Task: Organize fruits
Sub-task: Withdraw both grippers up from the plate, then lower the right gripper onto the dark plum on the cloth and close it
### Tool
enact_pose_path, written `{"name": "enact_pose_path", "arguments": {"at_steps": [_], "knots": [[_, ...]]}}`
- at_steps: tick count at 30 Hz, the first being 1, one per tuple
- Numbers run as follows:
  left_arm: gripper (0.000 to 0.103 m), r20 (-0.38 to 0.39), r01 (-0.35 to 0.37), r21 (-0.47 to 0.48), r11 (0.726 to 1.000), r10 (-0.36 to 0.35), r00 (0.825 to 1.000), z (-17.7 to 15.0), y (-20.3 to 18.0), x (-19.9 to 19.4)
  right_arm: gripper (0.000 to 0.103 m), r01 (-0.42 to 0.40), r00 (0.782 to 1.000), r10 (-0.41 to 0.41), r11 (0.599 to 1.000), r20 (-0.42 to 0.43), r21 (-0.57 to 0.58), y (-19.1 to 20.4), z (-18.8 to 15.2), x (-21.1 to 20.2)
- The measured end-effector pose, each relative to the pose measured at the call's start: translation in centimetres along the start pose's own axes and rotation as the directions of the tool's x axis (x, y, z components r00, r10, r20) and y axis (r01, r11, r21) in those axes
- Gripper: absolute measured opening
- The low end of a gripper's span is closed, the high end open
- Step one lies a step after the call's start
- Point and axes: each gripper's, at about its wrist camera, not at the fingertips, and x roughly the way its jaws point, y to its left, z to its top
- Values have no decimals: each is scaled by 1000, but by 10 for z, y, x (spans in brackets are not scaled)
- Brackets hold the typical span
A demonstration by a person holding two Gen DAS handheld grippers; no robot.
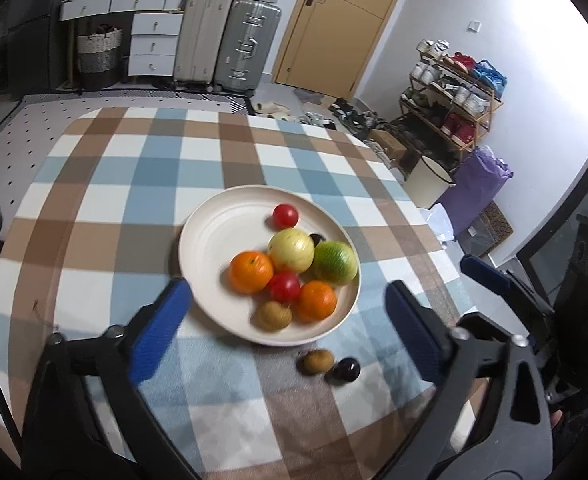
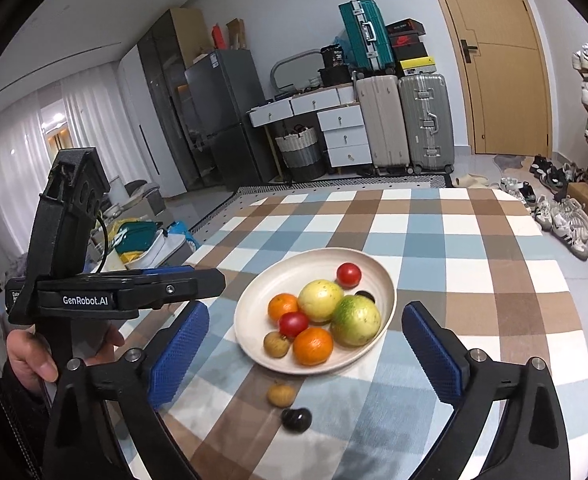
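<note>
Covering the table, a checked cloth (image 1: 134, 200) carries a cream plate (image 1: 214, 232) piled with fruit: green melon (image 1: 334, 262), yellow apple (image 1: 291, 250), oranges (image 1: 251, 272). Left gripper (image 1: 290, 320) and right gripper (image 2: 306, 344) hover spread wide, empty. Kiwi (image 1: 318, 361) and dark plum (image 1: 346, 370) touch, just off the plate.

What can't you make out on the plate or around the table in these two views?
- Dark fruit on the plate: mostly hidden behind the yellow fruit and green fruit in both views; its kind is unclear.
- Table's near edge: covered by the left gripper and right gripper bodies.
- Small brown fruit and dark fruit on the cloth: blurred, skin detail unreadable.
</note>
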Motion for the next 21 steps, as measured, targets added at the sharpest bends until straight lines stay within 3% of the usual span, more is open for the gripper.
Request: {"name": "enact_pose_path", "arguments": {"at_steps": [21], "knots": [[102, 8, -133, -11, 991, 133, 991, -57, 15, -23, 101, 26, 995, -33, 997, -91, -68, 21, -53, -1]]}}
